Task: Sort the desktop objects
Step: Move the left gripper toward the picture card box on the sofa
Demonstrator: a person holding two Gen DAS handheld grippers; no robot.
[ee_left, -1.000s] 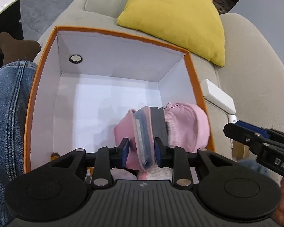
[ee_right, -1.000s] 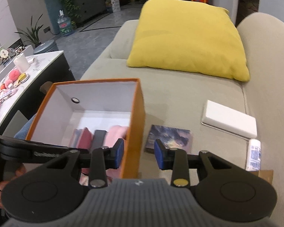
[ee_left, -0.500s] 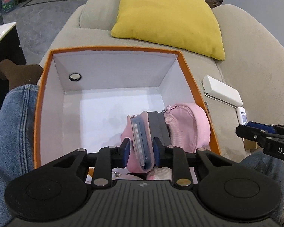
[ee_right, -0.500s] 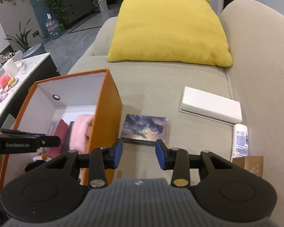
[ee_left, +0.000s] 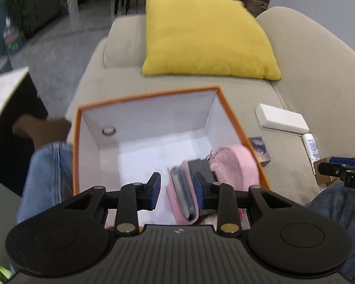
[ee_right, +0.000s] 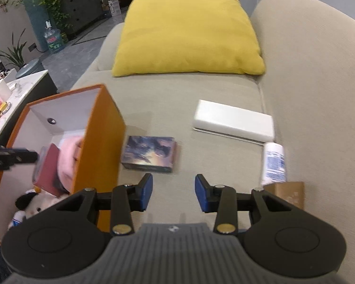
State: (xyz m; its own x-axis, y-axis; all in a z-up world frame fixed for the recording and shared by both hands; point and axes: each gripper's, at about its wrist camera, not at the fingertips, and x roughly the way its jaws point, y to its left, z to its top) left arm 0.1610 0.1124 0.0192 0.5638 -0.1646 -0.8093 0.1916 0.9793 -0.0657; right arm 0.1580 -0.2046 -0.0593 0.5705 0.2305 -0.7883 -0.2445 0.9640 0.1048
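Observation:
An orange box [ee_left: 239,127] with white inner walls stands on the sofa. Inside it a pink wallet [ee_left: 179,189] stands on edge against a pink pouch [ee_left: 234,163]. My left gripper [ee_left: 176,190] hangs over the wallet with its jaws opening; the left pad is clear of the wallet, which stands close to the right pad. My right gripper [ee_right: 174,193] is open and holds nothing, low over the seat just short of a dark picture box [ee_right: 149,153] that lies beside the orange box's wall [ee_right: 101,142].
A white flat box [ee_right: 232,120], a white tube [ee_right: 273,163] and a small brown carton [ee_right: 286,191] lie on the seat at the right. A yellow cushion [ee_right: 189,33] leans at the back. A plush toy [ee_right: 33,206] lies in the orange box. Jeans-clad legs flank it.
The left gripper's jaws let go of the pink wallet, and the gripper rose and drew back. The right gripper slid right from the orange box's wall to the seat before the dark picture box.

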